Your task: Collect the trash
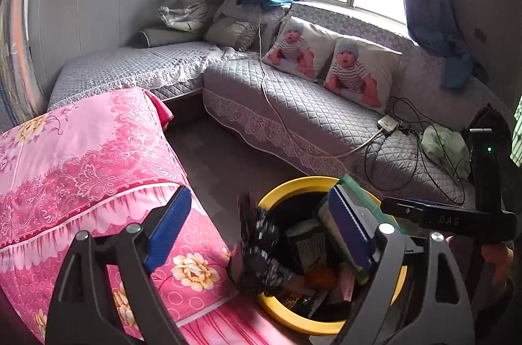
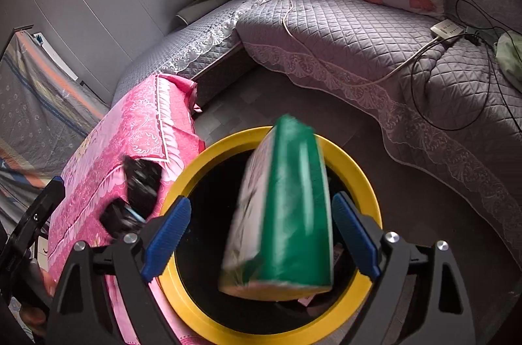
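A yellow-rimmed bin (image 1: pixel 293 185) (image 2: pixel 352 169) stands on the floor under both grippers, with several wrappers and cartons inside. My left gripper (image 1: pixel 260 193) is open wide. A dark crumpled wrapper (image 1: pixel 257 247) (image 2: pixel 140 191), blurred, hangs loose between its pads at the bin's left rim. My right gripper (image 2: pixel 261 201) is open above the bin's mouth. A green packet (image 2: pixel 287 214) (image 1: pixel 350 180), also blurred, is between its fingers, well clear of the left pad. The right gripper (image 1: pixel 401 206) shows at the right of the left wrist view, and the left gripper (image 2: pixel 49 198) at the left edge of the right wrist view.
A pink floral cloth (image 1: pixel 81 156) (image 2: pixel 140 123) covers a surface touching the bin's left side. A grey quilted corner sofa (image 1: pixel 310 103) (image 2: pixel 359 28) runs behind, with pillows, a power strip (image 1: pixel 388 123) and trailing cables. Dark floor lies between sofa and bin.
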The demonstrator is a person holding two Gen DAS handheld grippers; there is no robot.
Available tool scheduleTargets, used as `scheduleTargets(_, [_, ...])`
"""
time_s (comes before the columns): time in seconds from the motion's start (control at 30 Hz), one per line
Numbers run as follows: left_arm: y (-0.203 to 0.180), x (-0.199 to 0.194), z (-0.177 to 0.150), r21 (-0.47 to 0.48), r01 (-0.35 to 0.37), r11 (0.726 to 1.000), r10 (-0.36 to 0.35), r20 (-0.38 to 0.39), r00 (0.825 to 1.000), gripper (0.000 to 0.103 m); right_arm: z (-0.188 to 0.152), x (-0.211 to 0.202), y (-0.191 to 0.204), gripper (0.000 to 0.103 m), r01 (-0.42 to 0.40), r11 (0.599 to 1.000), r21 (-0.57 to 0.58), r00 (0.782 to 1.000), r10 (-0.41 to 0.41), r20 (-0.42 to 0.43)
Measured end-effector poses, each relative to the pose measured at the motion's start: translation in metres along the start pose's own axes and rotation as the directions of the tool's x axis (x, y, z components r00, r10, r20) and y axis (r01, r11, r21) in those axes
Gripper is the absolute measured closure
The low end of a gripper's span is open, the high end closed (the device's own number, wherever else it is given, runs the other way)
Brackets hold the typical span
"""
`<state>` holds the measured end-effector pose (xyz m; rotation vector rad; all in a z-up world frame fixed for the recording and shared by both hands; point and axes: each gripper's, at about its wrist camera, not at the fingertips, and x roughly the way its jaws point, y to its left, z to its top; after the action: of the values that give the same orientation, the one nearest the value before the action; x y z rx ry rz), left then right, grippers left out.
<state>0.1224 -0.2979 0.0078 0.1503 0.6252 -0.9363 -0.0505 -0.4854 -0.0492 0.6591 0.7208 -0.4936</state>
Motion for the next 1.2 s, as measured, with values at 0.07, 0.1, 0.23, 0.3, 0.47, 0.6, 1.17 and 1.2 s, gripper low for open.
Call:
scheduleTargets(0.07, [0.010,-0.018,0.001,-0.021,-0.020,1.000,0.021,0.058,0.998,0.009,0.002,-0.007,0.010,0.012,0.008,1.000,-0.024,0.999,-0.007,0.033])
scheduleTargets(0.1, [0.015,-0.028,0.001,-0.022,-0.036,0.999,0.038,0.098,0.994,0.008,0.002,-0.010,0.018,0.011,0.017,0.999,-0.045,0.999,-0.015,0.046])
scheduleTargets(0.23, [0.031,-0.067,-0.001,-0.003,-0.185,0.983,0.182,0.205,0.962,0.008,0.000,-0.006,0.047,0.008,0.068,0.991,-0.118,0.996,-0.062,0.057])
scheduleTargets(0.3, [0.038,-0.081,-0.005,0.008,-0.274,0.962,0.265,0.226,0.937,0.008,-0.002,0.000,0.059,0.008,0.093,0.987,-0.131,0.994,-0.086,0.064])
scheduleTargets(0.47, [0.057,-0.123,-0.028,0.005,-0.454,0.891,0.429,0.318,0.845,0.008,-0.018,0.017,0.100,0.008,0.092,0.975,-0.202,0.995,-0.081,0.064])
scheduleTargets(0.6, [0.080,-0.156,-0.045,-0.036,-0.508,0.861,0.494,0.301,0.816,0.008,-0.042,0.023,0.158,0.008,0.062,0.944,-0.324,0.995,-0.035,0.090])
scheduleTargets(1.17, [0.133,-0.289,-0.129,-0.284,-0.683,0.673,0.739,0.244,0.628,0.008,-0.159,-0.055,0.318,0.008,0.002,0.807,-0.590,0.932,0.212,0.293])
scheduleTargets(1.2, [0.132,-0.291,-0.131,-0.280,-0.694,0.663,0.748,0.241,0.618,0.008,-0.161,-0.060,0.317,0.008,0.003,0.814,-0.581,0.928,0.214,0.306])
